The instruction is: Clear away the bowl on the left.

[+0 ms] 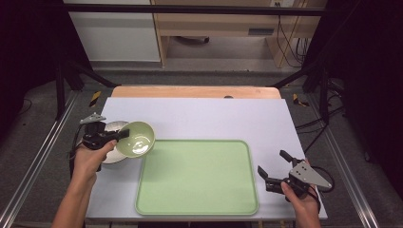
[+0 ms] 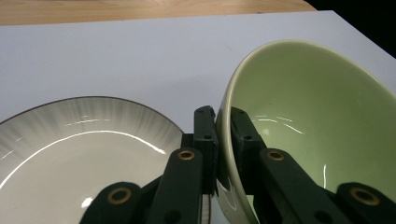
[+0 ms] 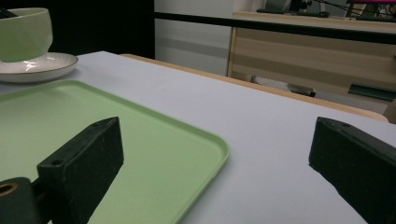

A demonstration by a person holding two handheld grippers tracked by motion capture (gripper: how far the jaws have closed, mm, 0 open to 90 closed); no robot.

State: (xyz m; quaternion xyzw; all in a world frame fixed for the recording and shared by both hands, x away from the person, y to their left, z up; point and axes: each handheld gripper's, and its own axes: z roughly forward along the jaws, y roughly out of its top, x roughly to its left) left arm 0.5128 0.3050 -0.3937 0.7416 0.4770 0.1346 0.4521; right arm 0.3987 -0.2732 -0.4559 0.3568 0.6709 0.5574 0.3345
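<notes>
A pale green bowl [image 1: 138, 138] hangs tilted just above the table at the left, over the right edge of a white plate [image 1: 112, 127]. My left gripper [image 1: 124, 134] is shut on the bowl's rim. In the left gripper view the two jaws pinch the wall of the bowl [image 2: 308, 116], with the white plate [image 2: 79, 144] below and to the left. My right gripper [image 1: 275, 166] rests open at the front right, beside the right edge of a green tray [image 1: 197, 176]. Nothing lies between its fingers [image 3: 79, 168].
The green tray [image 3: 140, 140] lies flat in the middle front of the grey-white table mat [image 1: 214, 116]. A wooden table edge [image 1: 195, 91] runs along the back. Black frame bars and cables stand beyond the table's sides.
</notes>
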